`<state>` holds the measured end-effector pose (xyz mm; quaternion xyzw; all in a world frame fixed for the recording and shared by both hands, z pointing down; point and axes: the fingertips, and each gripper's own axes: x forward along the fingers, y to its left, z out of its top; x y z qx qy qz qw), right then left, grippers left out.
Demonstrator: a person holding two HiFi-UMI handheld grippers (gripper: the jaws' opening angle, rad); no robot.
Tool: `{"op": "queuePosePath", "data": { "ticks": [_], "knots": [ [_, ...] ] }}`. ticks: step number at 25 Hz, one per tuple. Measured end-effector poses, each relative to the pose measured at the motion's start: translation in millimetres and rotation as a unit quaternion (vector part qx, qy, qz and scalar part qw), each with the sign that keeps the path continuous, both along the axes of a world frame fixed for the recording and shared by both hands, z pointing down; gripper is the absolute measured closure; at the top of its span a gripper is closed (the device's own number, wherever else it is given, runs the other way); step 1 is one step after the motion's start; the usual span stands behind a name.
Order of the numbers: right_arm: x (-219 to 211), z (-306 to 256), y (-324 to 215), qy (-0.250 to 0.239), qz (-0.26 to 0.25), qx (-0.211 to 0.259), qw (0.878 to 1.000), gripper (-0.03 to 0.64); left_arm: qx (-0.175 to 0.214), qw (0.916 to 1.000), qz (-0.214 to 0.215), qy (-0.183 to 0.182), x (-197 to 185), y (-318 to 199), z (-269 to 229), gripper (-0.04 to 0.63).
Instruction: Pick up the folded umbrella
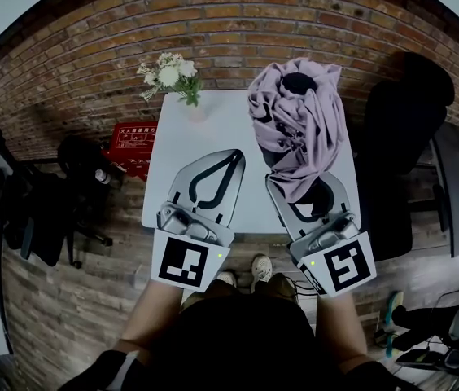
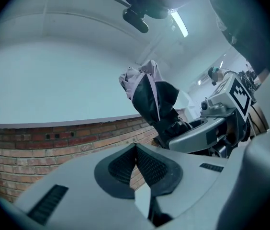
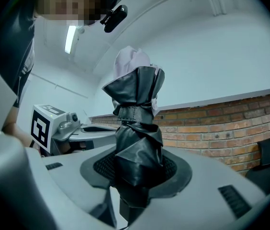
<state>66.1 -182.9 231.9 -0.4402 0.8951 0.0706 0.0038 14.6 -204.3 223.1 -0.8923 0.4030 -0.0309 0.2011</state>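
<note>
The folded umbrella point(image 1: 299, 112), lilac outside with black lining, stands bunched over the right side of the white table point(image 1: 213, 129). My right gripper point(image 1: 301, 187) is shut on its lower end. In the right gripper view the black folds point(image 3: 137, 143) fill the gap between the ribbed pads, and a strap wraps the bundle higher up. My left gripper point(image 1: 234, 157) hovers over the table's near left part, shut with its tips touching and nothing held. In the left gripper view its pads point(image 2: 147, 169) meet, and the umbrella point(image 2: 151, 99) and right gripper point(image 2: 207, 133) show to the right.
A vase of white flowers point(image 1: 172, 76) stands at the table's far left corner. A red box point(image 1: 132, 145) sits on the brick floor to the left of the table. Black office chairs stand at the right point(image 1: 400, 137) and left point(image 1: 18, 210). The person's shoes point(image 1: 262, 269) show below the table edge.
</note>
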Motion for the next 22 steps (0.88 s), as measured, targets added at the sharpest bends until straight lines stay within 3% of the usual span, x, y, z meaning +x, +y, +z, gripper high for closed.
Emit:
{"op": "queuePosePath", "data": {
  "ticks": [22],
  "knots": [
    [-1.1,3.0,-6.9,-0.006,0.006,0.018,1.0,0.43,0.005,0.9999,-0.009,-0.004,-3.1,-5.5,-3.3,0.583]
  ]
}}
